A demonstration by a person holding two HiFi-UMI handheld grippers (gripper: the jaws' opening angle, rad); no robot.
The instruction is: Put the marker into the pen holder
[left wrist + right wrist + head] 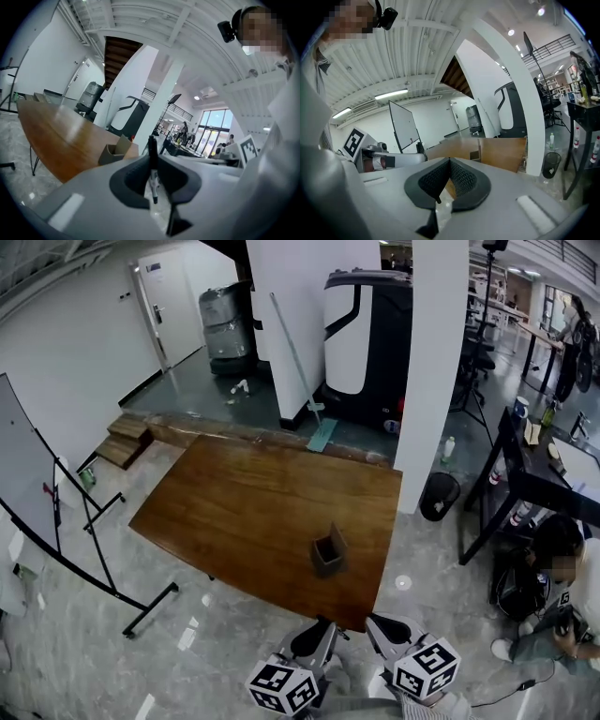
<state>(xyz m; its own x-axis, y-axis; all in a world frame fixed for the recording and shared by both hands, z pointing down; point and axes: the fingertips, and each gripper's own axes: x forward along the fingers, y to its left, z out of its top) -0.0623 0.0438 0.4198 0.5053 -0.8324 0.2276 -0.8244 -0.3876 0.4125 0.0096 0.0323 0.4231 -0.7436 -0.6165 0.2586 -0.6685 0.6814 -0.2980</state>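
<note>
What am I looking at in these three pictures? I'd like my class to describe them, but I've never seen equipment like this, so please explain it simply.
There is no robot here. A person carries a two-jaw tool in each hand. The left hand-held gripper and the right hand-held gripper show at the bottom of the head view, which comes from a camera on the person's head looking down. The patterned cubes are part of the tools. The other two pictures come from cameras riding on each tool, looking along its own jaws.

On the wooden table stands a small brown pen holder, towards the side nearest the person. The left tool is closed on a black marker, which stands upright between its jaws. The right tool's jaws are together with nothing in them.
</note>
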